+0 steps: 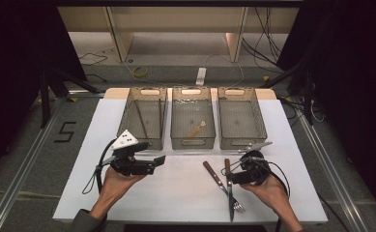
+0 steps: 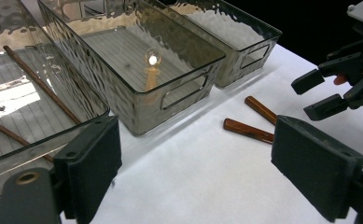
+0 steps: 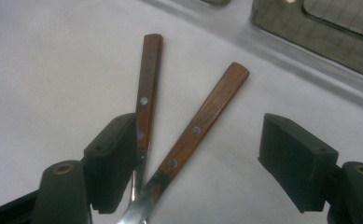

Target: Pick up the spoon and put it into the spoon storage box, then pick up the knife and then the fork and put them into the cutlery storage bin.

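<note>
A white table [image 1: 185, 193] stands in a dark room, with three clear bins [image 1: 193, 123] in a row along its far side. Near the right, a knife [image 1: 214, 175] and a fork [image 1: 230, 191] lie crossed on the cloth, wooden handles toward the bins, metal ends toward the person. The knife's long axis runs far-left to near-right; the fork's runs almost straight near to far.

The right gripper [image 3: 198, 154] hovers over the two handles, jaws spread wide and grasping nothing. I'd say this is the reach for a pick: next it must drop and centre on one handle alone, clear of the crossing.

The left gripper [image 1: 149, 164] waits at the near left, jaws released and empty.
</note>
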`<state>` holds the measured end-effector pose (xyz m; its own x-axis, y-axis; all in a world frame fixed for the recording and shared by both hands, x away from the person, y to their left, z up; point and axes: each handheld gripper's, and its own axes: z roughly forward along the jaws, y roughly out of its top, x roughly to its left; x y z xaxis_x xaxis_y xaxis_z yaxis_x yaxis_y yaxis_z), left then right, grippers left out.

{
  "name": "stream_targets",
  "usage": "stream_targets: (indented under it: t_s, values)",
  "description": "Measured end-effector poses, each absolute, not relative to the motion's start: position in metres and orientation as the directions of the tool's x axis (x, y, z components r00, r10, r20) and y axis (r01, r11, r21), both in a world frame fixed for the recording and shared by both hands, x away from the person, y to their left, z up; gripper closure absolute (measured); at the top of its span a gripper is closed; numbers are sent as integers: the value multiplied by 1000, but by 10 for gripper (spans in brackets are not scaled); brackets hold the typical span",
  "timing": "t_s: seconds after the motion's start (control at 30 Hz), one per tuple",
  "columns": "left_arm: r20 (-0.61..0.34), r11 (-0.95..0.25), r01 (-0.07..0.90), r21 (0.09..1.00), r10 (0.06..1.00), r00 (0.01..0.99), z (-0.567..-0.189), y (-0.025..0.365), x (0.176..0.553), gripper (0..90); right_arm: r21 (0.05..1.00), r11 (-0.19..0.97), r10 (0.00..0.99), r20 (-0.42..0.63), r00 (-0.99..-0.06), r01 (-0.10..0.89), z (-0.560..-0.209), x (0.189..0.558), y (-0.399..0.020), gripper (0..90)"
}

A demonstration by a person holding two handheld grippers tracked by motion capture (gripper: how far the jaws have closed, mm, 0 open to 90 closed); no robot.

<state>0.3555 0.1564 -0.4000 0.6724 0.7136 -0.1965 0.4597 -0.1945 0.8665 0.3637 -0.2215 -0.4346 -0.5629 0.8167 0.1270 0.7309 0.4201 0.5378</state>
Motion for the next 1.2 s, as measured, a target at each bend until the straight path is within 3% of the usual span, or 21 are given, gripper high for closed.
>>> stream_targets:
  t_s: [0.57,1.2]
  values:
    - [-178,-202,450,870,723,668,-403,158,347,157,451,488,802,107,-588,747,-441,374,-208,296]
    - [-167,-218,442,870,713,681,-406,156,341,157,368,530,800,81,-594,764,-449,382,-196,420]
